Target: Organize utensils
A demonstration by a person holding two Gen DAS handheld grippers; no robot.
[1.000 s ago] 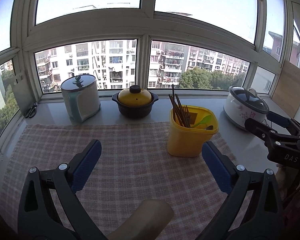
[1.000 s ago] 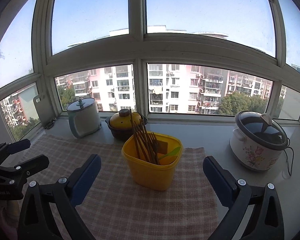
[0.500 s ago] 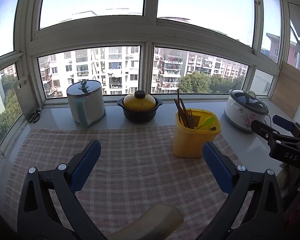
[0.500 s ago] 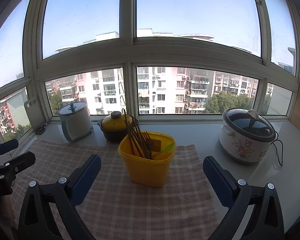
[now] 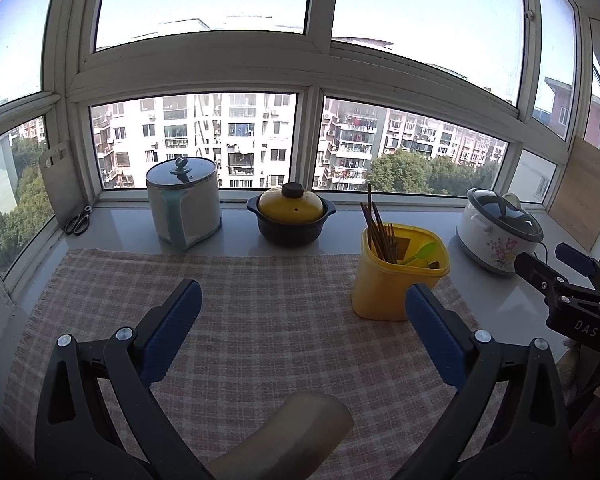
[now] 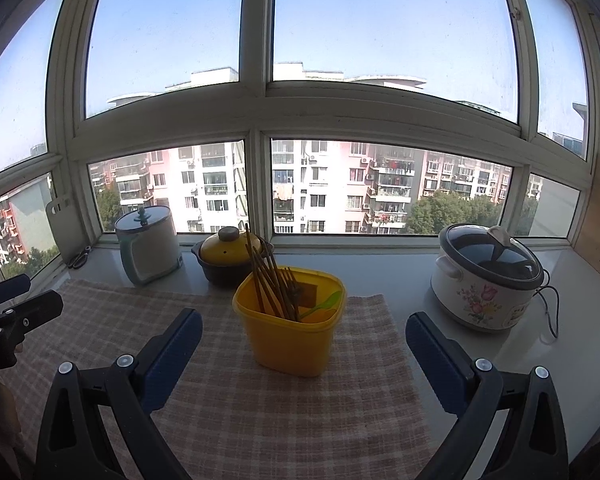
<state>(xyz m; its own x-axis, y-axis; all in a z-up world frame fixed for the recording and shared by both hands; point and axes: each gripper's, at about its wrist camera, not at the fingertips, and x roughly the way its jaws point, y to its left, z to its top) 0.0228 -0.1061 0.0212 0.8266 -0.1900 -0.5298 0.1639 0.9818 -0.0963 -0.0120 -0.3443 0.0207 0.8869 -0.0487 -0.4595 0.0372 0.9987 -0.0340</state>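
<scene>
Two grippers sit wide apart and empty in front of you. Your left gripper [image 5: 302, 322] hangs over the checked cloth [image 5: 260, 320] with nothing between its blue pads [image 5: 172, 324]; a pale rounded thing lies just under its camera, and you cannot tell what it is. Your right gripper [image 6: 302, 334] is just as wide, and it frames the yellow tub [image 6: 290, 322] that stands upright on the cloth right ahead of it.

That tub is where the utensils are: a bundle of dark chopsticks [image 6: 270, 280] leaning to the left side, and a green spoon [image 6: 322, 304] lying low against the right rim. Nothing else loose shows on the cloth.

Beyond the cloth, along the sill, stand a white kettle [image 5: 184, 200], a pot with a yellow lid [image 5: 291, 216] and a flowered rice cooker [image 6: 486, 280] with its cord trailing right.

What can go wrong from here, as I judge it:
- The tub looks light and tall. Pull the chopsticks sideways and you may tip it, so steady it with the other gripper.
- The sticks are thin and bunched. A pinch on the bundle may take several, or let some slide and scatter.
- The cloth can drag under a pushed tub.
- Your grippers are near each other, so mind a clash over the tub.
</scene>
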